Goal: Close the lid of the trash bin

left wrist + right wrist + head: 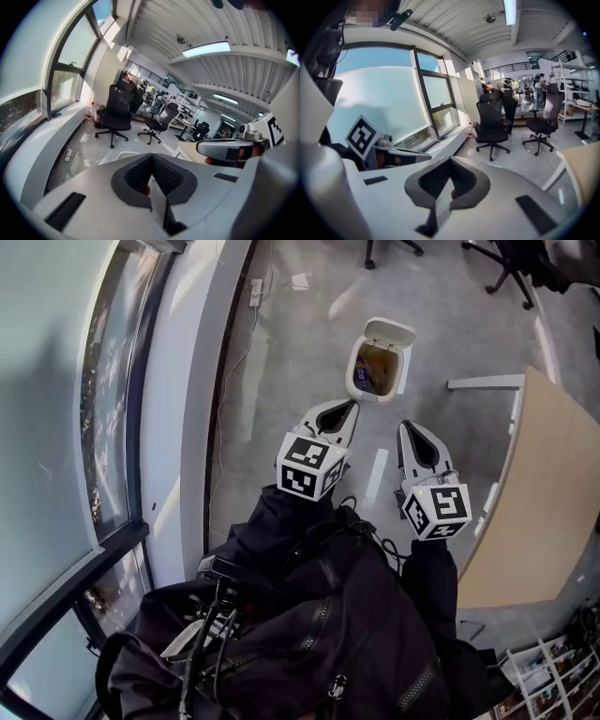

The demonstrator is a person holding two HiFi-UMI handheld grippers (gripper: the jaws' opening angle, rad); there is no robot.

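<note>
A small white trash bin point(378, 369) stands on the grey floor ahead of me, with rubbish visible inside. Its lid point(390, 332) is flipped up at the far side. My left gripper point(352, 404) points at the bin from the near left, a short way from its rim and apart from it; its jaws are shut on nothing. My right gripper point(404, 425) hangs further back to the right, also shut and empty. In the left gripper view a white curved edge point(125, 153) peeks just beyond the shut jaws point(151, 158). The right gripper view looks over its shut jaws point(450, 160) towards chairs.
A wooden desk point(544, 484) with a white leg fills the right side. Office chairs point(511, 268) stand at the back. A white sill and glass wall point(178, 409) run along the left, with a power strip and cable point(254, 292) on the floor beside them.
</note>
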